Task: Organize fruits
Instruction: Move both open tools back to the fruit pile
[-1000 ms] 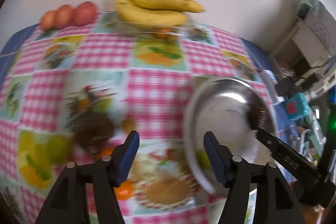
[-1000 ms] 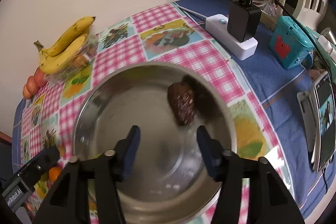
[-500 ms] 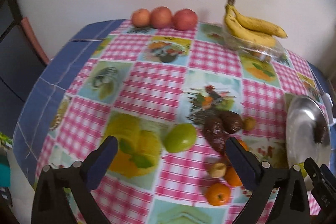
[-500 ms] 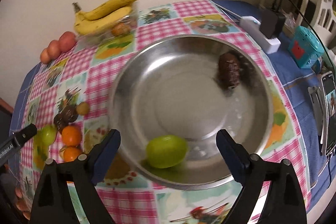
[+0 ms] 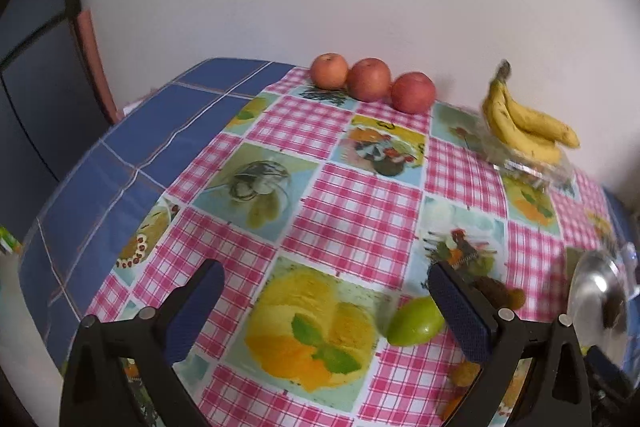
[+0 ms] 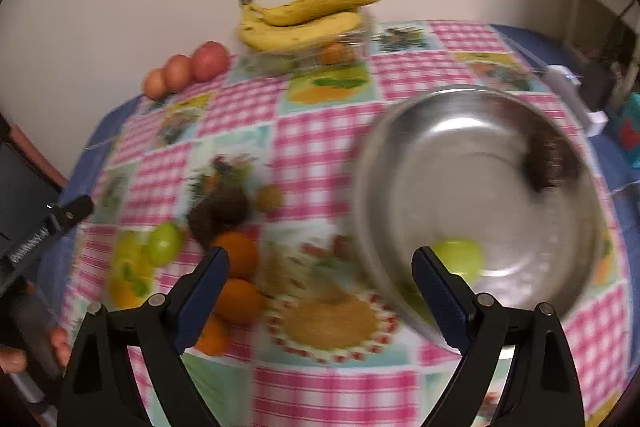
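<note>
My left gripper [image 5: 324, 301] is open and empty above the checked tablecloth; a green fruit [image 5: 414, 321] lies just left of its right finger, with brown fruits [image 5: 494, 291] behind. The steel bowl [image 5: 592, 291] is at the far right. My right gripper [image 6: 320, 285] is open and empty over the table. In its view the bowl [image 6: 400, 163] holds a green fruit [image 6: 460, 259] and a brown fruit [image 6: 548, 163]. Oranges [image 6: 236, 255], a green fruit [image 6: 164, 243] and brown fruits [image 6: 220, 209] lie left of the bowl.
Three red apples [image 5: 370, 81] and a banana bunch [image 5: 520, 125] on a clear tray stand at the back by the wall. A white power strip [image 6: 576, 95] and teal box lie at the right edge. The left gripper's body [image 6: 44, 227] shows at left.
Both grippers swung left. The left view now faces the table's left half with the bowl at its edge. The right view shifted from the bowl toward the loose fruit.
</note>
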A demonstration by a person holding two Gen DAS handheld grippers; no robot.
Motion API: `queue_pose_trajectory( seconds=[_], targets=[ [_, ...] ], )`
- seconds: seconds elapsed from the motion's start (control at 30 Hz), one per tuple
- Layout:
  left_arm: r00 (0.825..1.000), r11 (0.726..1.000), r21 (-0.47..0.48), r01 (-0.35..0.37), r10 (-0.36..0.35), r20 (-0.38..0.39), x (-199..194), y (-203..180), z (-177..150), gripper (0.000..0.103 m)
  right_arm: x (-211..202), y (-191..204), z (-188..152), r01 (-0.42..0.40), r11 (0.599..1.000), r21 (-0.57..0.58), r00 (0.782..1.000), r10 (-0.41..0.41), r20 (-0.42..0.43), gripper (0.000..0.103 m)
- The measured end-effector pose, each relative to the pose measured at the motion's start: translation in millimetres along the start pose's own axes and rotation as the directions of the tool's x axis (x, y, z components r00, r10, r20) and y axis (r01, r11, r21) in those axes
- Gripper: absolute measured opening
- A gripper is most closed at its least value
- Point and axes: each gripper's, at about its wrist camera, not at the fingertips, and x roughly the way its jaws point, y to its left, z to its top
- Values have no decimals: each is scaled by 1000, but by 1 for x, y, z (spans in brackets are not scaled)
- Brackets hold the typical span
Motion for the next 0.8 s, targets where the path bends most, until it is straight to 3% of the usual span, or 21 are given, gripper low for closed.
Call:
queue_pose_trajectory(
  seconds=[0.13, 0.4, 0.53, 0.67, 0.8],
  targets=[
    [996, 995, -55, 87, -89, -19, 2, 20, 8, 103, 4, 25, 5, -30, 999, -45, 1000, 30, 3, 93],
    [983, 988, -41, 150, -154, -101, 13, 11, 5, 103, 16, 45, 9, -51, 997, -62, 998, 50, -24, 91],
    [971, 980, 2, 199, -197, -137, 20, -7, 2, 102, 25, 47, 4, -49, 996, -75, 997, 45, -63, 67],
    [951, 972, 36, 232, -219, -217, 39, -27, -9, 89, 37, 46, -4, -71, 996, -47, 988, 64, -137, 64],
    [925, 965, 18, 263, -247, -288, 58, -37, -20, 85, 53, 41, -15, -81, 997, -17, 973, 76, -219, 55]
  ],
)
